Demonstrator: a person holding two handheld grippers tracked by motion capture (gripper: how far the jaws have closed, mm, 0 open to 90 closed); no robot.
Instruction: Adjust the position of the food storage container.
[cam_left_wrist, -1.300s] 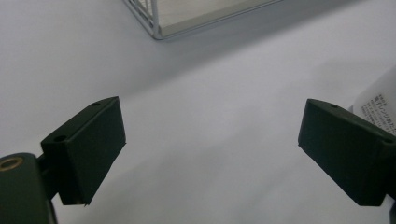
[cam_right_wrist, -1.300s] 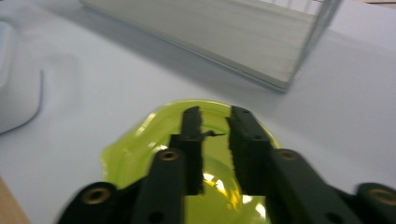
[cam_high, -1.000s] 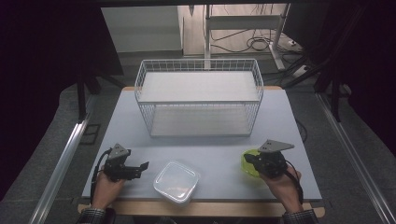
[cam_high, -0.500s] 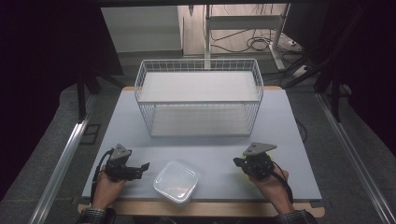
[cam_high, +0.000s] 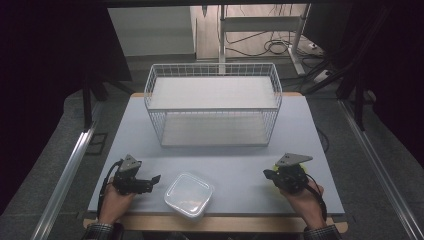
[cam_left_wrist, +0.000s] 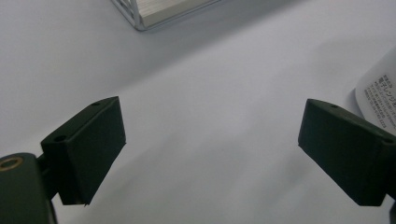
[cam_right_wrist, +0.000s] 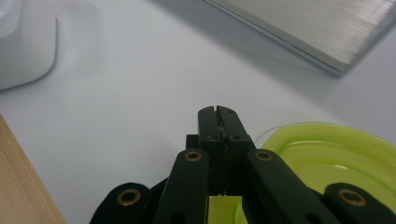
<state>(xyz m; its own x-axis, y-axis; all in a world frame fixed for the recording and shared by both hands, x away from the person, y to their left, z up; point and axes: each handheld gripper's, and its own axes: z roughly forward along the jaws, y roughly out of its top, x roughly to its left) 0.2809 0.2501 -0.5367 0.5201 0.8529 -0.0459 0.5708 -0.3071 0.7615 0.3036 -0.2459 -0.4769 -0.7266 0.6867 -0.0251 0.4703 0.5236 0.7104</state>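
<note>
Grey table: my left gripper wide by box with unreadable label; right gripper pinches green lid.

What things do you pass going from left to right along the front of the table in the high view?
left gripper → clear plastic container → right gripper, over a yellow-green dish

Basket: stands at the far middle of the surface, well ahead of you.
Container: lies at the near edge, between your hands.
Lid: lies near right, under your right gripper.
Left gripper: just left of the container.
</note>
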